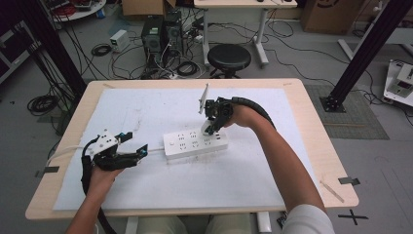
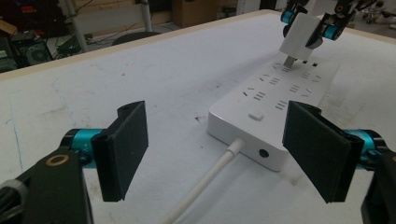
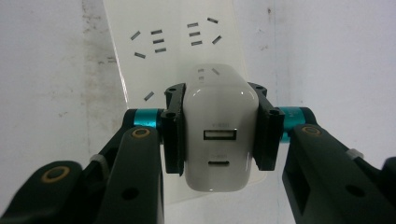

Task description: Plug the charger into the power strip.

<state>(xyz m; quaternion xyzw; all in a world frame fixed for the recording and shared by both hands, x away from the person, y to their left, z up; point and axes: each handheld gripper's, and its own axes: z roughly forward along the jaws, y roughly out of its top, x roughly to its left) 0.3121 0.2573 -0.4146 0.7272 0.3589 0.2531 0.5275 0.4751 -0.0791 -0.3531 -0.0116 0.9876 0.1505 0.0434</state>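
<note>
A white power strip (image 1: 196, 143) lies mid-table on a white mat, its cord (image 2: 201, 185) running toward my left gripper. My right gripper (image 1: 212, 127) is shut on a white USB charger (image 3: 218, 126), held plug-down over the strip (image 3: 177, 42). In the left gripper view the charger (image 2: 299, 36) has its metal prongs at a socket near the strip's far end (image 2: 299, 79). My left gripper (image 1: 135, 146) stands open just left of the strip's cord end (image 2: 252, 135), with nothing between its jaws.
The wooden table (image 1: 311, 122) carries the white mat (image 1: 146, 112). Behind the table on the floor stand a black stool (image 1: 229, 57), computer cases (image 1: 160, 33) and tangled cables (image 1: 102, 48). A black frame post (image 1: 360, 53) rises at the right.
</note>
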